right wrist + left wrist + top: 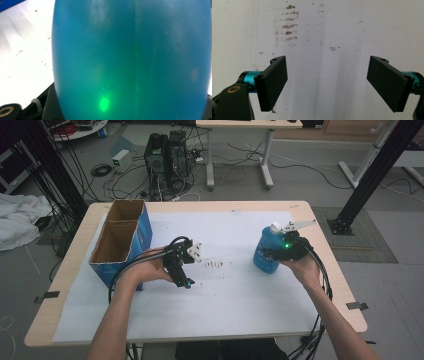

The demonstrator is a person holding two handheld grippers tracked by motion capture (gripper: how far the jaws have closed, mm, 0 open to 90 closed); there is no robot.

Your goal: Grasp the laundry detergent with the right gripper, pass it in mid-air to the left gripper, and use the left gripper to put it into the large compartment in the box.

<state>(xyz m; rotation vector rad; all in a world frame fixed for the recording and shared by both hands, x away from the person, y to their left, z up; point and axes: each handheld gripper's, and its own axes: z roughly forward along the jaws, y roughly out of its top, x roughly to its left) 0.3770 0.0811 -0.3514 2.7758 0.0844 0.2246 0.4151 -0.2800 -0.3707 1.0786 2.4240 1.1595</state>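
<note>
The right gripper is clamped on the blue bottle, which stands upright on the white mat near the table's right edge; in the right gripper view the bottle sits between the jaws. The left gripper hangs wide open over bare, stained mat beside the open box. If the bottle is bound for the box, I would keep it upright, lift straight, and clear the box wall before lowering.
</note>
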